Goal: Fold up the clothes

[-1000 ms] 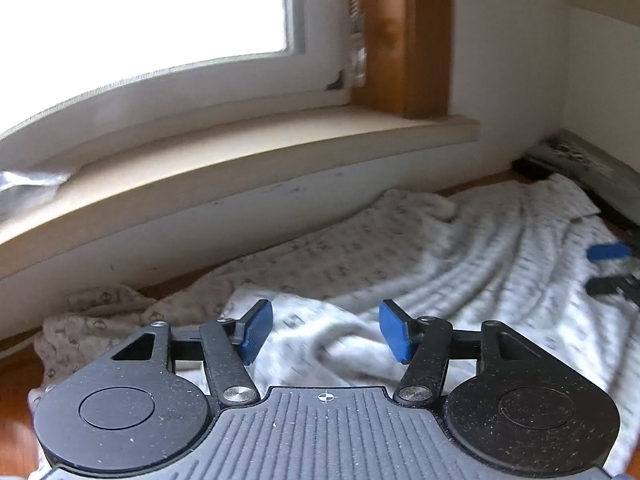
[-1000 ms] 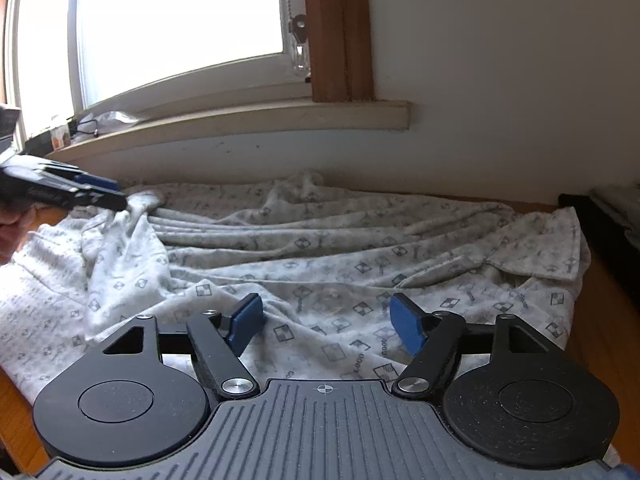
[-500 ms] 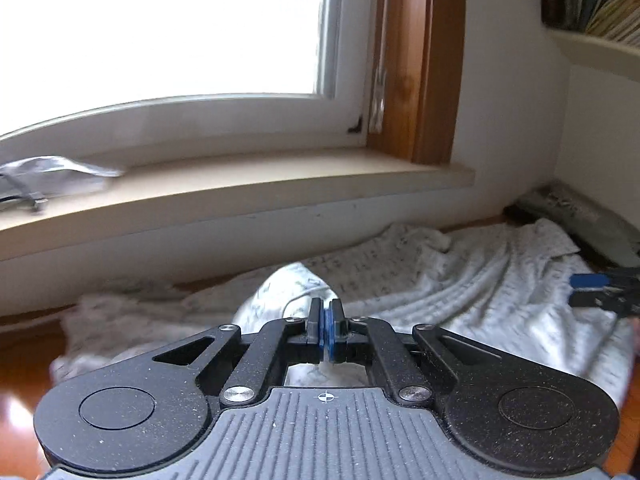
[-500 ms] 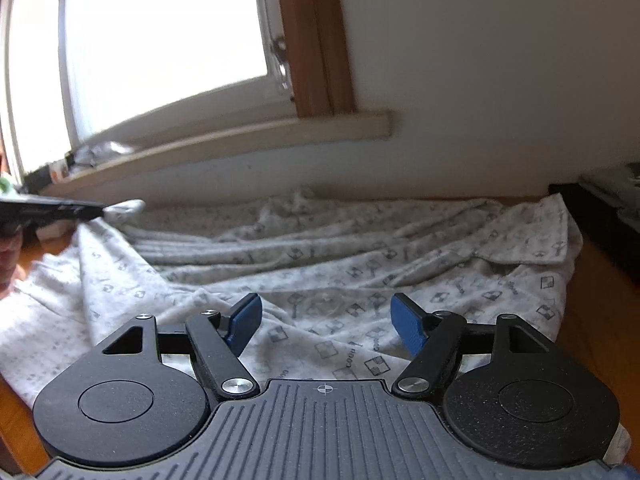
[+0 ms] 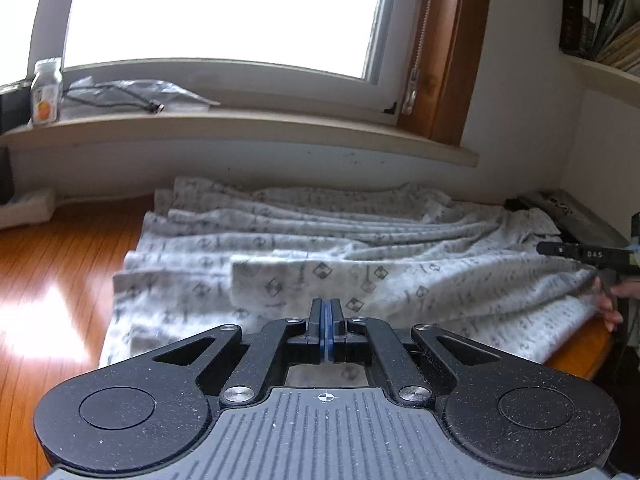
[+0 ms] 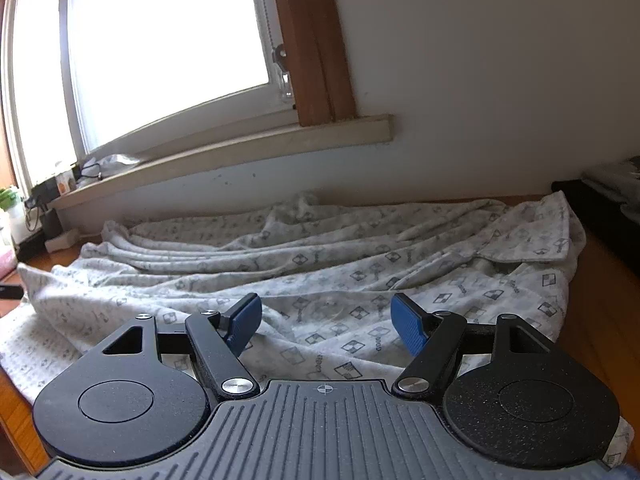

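On wood table: patterned shirt, rumpled. Left gripper clenched on shirt edge; right gripper released, nothing between. Step: spreading flat; next needs right grip, prob.

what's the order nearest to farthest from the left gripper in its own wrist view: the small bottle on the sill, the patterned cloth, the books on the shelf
1. The patterned cloth, directly in front of the shut left gripper.
2. The small bottle, on the windowsill at far left.
3. The books, on the shelf at upper right. The bottle and the books are close to call.
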The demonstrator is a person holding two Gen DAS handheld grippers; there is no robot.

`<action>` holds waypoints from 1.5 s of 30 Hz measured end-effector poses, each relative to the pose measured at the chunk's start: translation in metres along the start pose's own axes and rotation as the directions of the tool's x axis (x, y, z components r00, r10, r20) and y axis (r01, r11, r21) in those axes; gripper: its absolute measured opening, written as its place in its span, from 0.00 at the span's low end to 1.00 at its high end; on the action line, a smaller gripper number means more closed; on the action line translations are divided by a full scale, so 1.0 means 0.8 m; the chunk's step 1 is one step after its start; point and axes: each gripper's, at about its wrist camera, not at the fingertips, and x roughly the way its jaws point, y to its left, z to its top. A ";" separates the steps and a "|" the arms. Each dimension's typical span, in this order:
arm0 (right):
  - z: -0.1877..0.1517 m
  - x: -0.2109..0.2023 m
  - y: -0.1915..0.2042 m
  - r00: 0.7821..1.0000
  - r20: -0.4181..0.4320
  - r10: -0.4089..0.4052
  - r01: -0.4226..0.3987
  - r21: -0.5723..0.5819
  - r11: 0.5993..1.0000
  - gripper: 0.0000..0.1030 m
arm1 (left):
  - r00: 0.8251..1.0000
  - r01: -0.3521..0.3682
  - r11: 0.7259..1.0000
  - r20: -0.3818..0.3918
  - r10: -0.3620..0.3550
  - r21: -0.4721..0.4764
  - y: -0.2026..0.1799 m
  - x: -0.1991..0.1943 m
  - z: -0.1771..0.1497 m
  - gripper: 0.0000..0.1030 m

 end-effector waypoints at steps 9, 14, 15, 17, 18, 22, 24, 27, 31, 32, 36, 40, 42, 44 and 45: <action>0.000 0.000 0.000 1.000 0.000 0.003 -0.003 0.001 1.000 0.70 | 0.999 0.038 0.984 0.039 -0.032 -0.173 0.044 -0.015 0.016 0.42; 0.000 -0.001 0.000 1.000 0.005 0.005 -0.005 0.001 1.000 0.74 | 0.997 0.012 0.980 0.078 0.003 -0.198 0.058 -0.015 0.046 0.53; 0.000 -0.002 0.000 1.000 0.007 0.006 -0.006 0.000 1.000 0.74 | 0.997 0.004 0.980 0.081 0.012 -0.199 0.061 -0.012 0.051 0.55; 0.000 -0.002 0.000 1.000 0.007 0.007 -0.007 0.001 1.000 0.74 | 0.997 -0.028 0.980 0.067 0.041 -0.195 0.066 0.000 0.057 0.55; 0.000 -0.002 0.000 1.000 0.007 0.007 -0.007 0.002 1.000 0.74 | 0.998 -0.039 0.979 0.046 0.049 -0.199 0.069 0.010 0.058 0.54; -0.001 -0.003 -0.001 1.000 0.015 0.008 -0.008 0.005 1.000 0.75 | 0.999 -0.038 0.981 -0.041 0.031 -0.192 0.071 0.032 0.039 0.53; -0.001 -0.003 -0.001 1.000 0.017 0.009 -0.009 0.006 1.000 0.75 | 0.998 -0.028 0.981 -0.066 0.016 -0.190 0.071 0.033 0.026 0.53; -0.001 -0.003 -0.001 1.000 0.018 0.010 -0.010 0.005 1.000 0.76 | 0.996 -0.007 0.979 -0.093 -0.012 -0.205 0.072 0.026 0.005 0.54; -0.001 -0.003 -0.001 1.000 0.019 0.010 -0.010 0.007 1.000 0.76 | 0.993 0.033 0.966 -0.100 -0.061 -0.255 0.076 0.024 -0.011 0.53; -0.001 -0.003 -0.001 1.000 0.019 0.012 -0.012 0.006 1.000 0.76 | 0.993 0.042 0.964 -0.094 -0.069 -0.264 0.076 0.025 -0.011 0.51; -0.001 -0.003 -0.002 1.000 0.019 0.015 -0.015 0.007 1.000 0.76 | 0.997 0.044 0.970 -0.051 -0.058 -0.239 0.065 0.023 -0.005 0.06; -0.001 -0.006 -0.005 0.999 0.034 0.036 -0.036 0.023 0.999 0.76 | 0.998 0.023 0.978 0.059 -0.011 -0.208 0.062 -0.014 0.011 0.05; -0.002 -0.009 -0.007 0.998 0.044 0.052 -0.054 0.028 0.998 0.77 | 0.995 0.021 0.979 0.098 -0.001 -0.204 0.064 -0.038 0.016 0.05; -0.002 -0.011 -0.006 0.996 0.054 0.069 -0.071 0.021 0.997 0.77 | 0.998 0.001 0.984 0.057 0.009 -0.177 0.060 -0.048 0.009 0.05; -0.002 -0.012 -0.004 0.995 0.059 0.075 -0.076 0.015 0.997 0.78 | 1.000 0.006 0.984 0.022 -0.002 -0.176 0.060 -0.046 0.002 0.06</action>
